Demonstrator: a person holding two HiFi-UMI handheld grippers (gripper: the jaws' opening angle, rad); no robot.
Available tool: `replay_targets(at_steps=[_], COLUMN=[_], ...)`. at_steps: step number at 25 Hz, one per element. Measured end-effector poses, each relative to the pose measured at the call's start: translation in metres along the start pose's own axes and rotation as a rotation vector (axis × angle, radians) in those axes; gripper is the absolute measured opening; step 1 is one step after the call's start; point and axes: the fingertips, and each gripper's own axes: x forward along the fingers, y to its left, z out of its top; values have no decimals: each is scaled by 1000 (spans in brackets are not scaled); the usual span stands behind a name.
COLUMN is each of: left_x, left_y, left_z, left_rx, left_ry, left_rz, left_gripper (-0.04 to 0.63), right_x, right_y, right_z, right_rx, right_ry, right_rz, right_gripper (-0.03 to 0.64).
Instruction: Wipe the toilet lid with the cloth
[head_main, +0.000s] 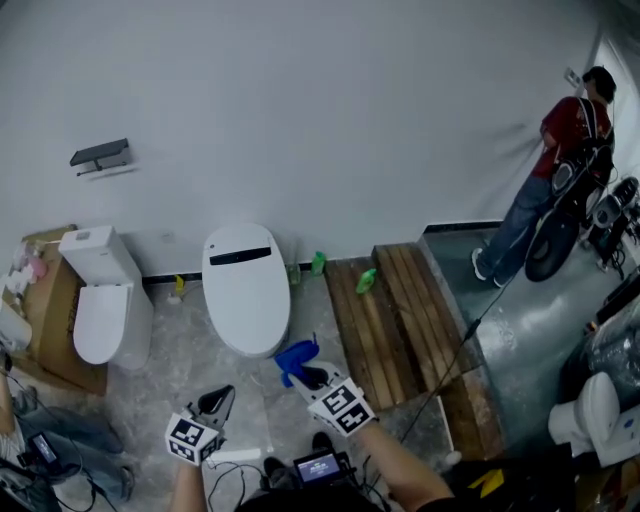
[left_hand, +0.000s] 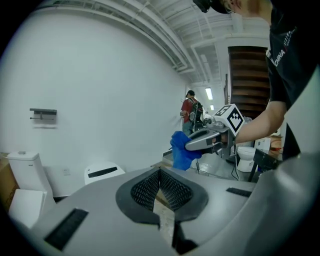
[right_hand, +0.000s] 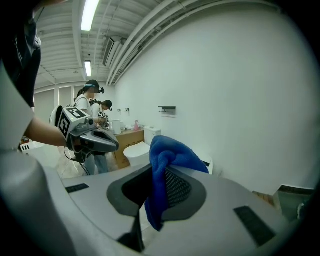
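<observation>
Right gripper (right_hand: 159, 186) clamped on the blue cloth (right_hand: 170, 152); the cloth bunches above the pads and hangs below them. Left gripper (left_hand: 161, 189) has its jaws pressed together, with nothing in them. Both are held up in front of the closed white toilet lid (head_main: 245, 290), the cloth just off its front right edge in head view. A 2nd toilet (head_main: 100, 320) stands to the left, wooden pallet (head_main: 390, 310) to the right. 1 person (head_main: 545, 195) stands by the far wall.

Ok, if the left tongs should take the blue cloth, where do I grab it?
I'd take the bunch of the blue cloth that sticks out past the tips of the right tongs, coming from the left. The right tongs are shut on it further back; the left tongs are shut, so open them first.
</observation>
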Motion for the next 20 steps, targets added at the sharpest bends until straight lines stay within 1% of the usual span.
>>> replay_targets(at_steps=[3, 8, 11, 15, 18, 20], left_x=[-2, 2, 10, 15, 20, 24], left_y=[-9, -19, -23, -37, -42, -47], left_z=[4, 1, 4, 10, 7, 9], left_rx=[-3, -7, 14, 30, 78, 101], left_ry=[-18, 22, 30, 23, 57, 64], left_rz=[2, 37, 64, 66, 75, 79], left_gripper=[11, 11, 11, 11, 11, 11], right_x=[-1, -7, -11, -19, -25, -28], right_y=[-1, 0, -5, -14, -18, -21], right_z=[4, 10, 4, 2, 2, -3], right_rx=[-7, 8, -2, -3, 2, 2], right_ry=[-10, -46, -42, -54, -68, -66], right_rz=[15, 41, 58, 60, 67, 68], right_gripper=[55, 54, 54, 54, 55, 55])
